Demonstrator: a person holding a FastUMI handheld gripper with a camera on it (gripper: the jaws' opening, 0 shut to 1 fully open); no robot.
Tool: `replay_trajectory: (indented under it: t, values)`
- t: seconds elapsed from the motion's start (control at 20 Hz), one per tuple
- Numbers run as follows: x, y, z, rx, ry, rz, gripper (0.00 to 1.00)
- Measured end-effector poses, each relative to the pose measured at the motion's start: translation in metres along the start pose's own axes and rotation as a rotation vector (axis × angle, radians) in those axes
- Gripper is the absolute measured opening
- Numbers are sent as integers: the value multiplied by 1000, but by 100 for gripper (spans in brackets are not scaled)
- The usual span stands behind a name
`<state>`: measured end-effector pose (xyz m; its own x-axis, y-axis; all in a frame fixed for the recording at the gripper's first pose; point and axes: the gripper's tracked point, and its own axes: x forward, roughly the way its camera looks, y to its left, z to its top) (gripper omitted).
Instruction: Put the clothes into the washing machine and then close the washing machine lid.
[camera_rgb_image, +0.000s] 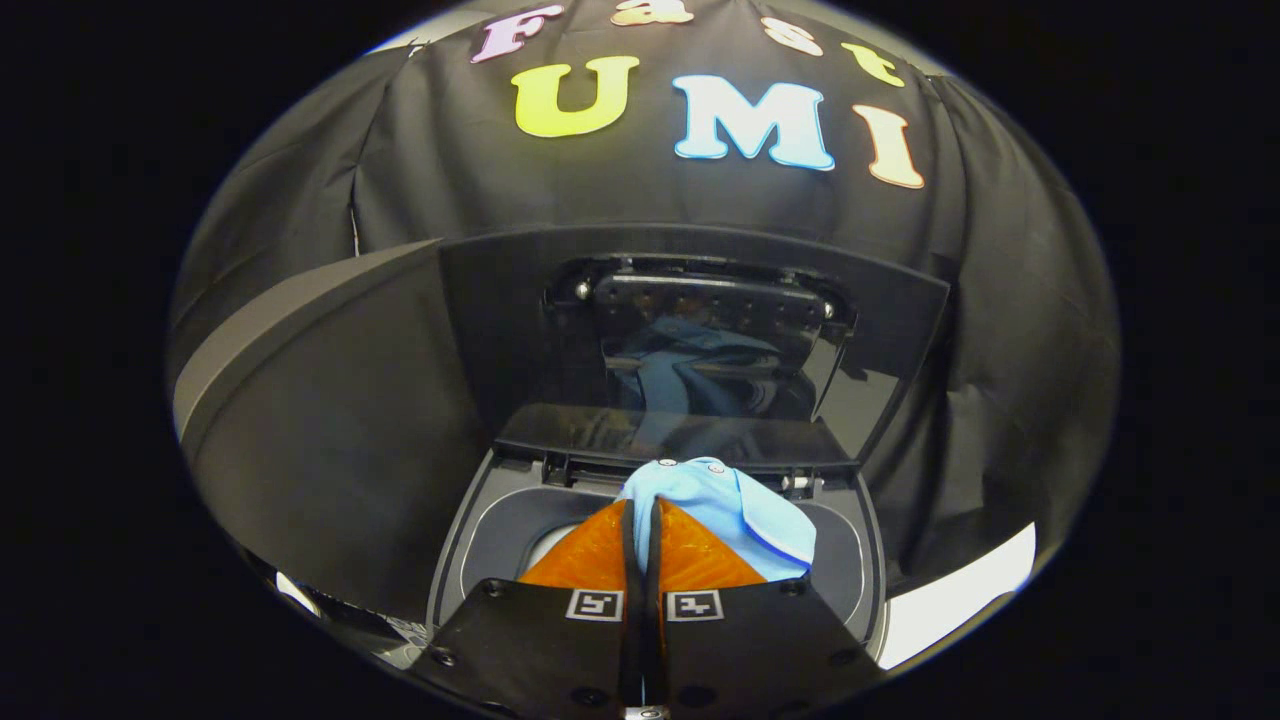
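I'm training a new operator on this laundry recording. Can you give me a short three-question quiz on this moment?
1. True or false: the washing machine lid is standing open.
2. What is the gripper holding? A) a towel B) a light blue garment C) nothing
3. Fill in: the garment hangs over the machine's ___.

Key:
1. True. The lid is raised behind the opening.
2. B. The fingers are closed together with the cloth pinched at their tips.
3. Opening. The garment is above the drum's mouth, not yet dropped in.
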<state>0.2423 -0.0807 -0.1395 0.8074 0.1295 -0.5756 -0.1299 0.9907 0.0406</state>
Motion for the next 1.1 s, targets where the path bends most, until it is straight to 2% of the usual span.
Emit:
replay_trajectory:
  t: [0.55, 0.8, 0.9, 1.1]
  values:
    - [21, 9, -71, 73, 146, -17, 3]
    - [24, 10, -97, 96, 217, -26, 10]
    - [25, 6, -92, 85, 186, -51, 23]
    - [23, 3, -93, 71, 185, -77, 99]
